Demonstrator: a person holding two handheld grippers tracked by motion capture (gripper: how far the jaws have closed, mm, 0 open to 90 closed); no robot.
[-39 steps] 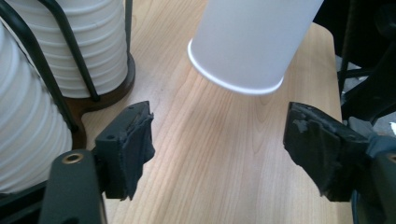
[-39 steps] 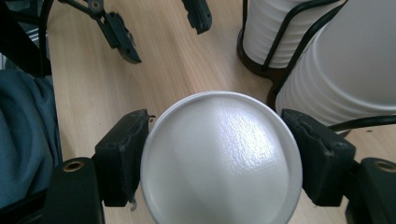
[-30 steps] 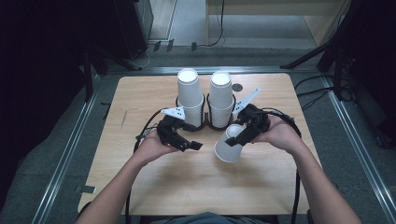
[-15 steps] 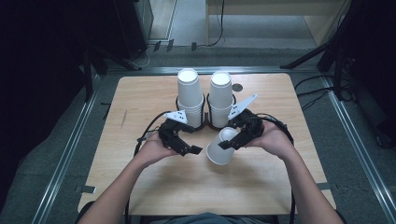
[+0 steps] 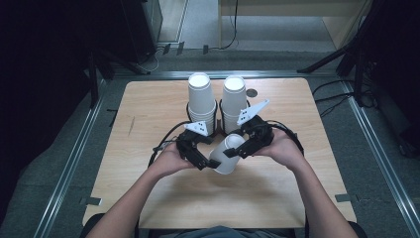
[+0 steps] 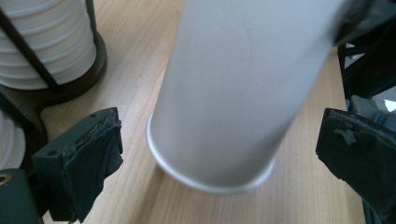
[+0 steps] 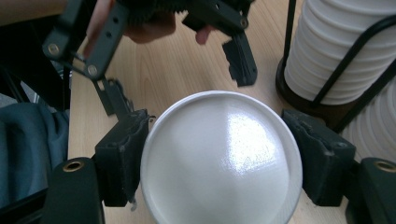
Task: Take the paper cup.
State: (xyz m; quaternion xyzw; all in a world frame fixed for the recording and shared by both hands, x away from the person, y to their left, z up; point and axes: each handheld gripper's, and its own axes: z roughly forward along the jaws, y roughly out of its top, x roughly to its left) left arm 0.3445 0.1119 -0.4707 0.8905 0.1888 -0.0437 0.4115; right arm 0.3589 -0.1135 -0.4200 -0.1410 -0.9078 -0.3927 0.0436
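Gripping a white paper cup near its closed base, the right gripper holds it tilted above the table, with the open rim lower and turned toward the person's left. In the right gripper view the cup's round base sits squarely between the two black pads, both pressed against its wall. The left gripper is just beside the cup's rim end, and its jaws have just been opening and now stand wide. In the left gripper view the cup wall passes between the jaws with clear gaps on either side, so neither pad touches it. The rim hangs a little above the wood there, casting a shadow beneath. Behind both hands, toward the far side of the table, two stacks of white cups stand upright side by side in dark wire holders, the left stack and the right stack almost touching each other. The held cup is just in front of them, near the table's middle. A small dark round mark lies on the wood just right of the stacks.
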